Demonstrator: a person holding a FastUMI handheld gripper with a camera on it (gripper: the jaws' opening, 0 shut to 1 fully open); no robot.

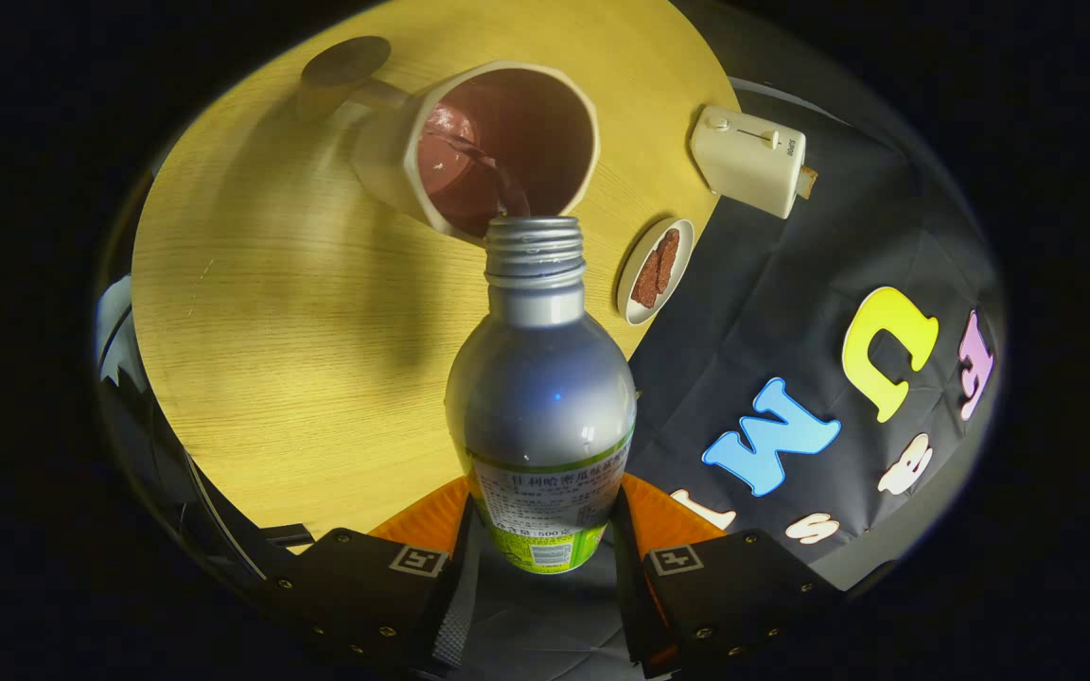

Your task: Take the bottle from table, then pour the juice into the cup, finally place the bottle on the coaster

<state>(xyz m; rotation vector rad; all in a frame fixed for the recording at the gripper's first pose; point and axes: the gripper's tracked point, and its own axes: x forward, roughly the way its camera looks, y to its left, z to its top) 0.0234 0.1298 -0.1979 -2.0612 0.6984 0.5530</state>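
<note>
Gripper view: bottle (539, 397) clamped between jaws, mouth over cup (498, 142).

Gripper-mounted fisheye looks forward along the gripper (541, 567) fingers, close above the table (271, 331); cup (498, 142) at 12 o'clock.

The gripper (543, 558) is tipped forward and down, its two fingers (455, 577) set one on each side of the bottle (541, 397) and pressed against its lower body. The jaws stand about a bottle's width apart, clamped on it, with the bottle's neck pointing straight ahead, away from them.
</note>
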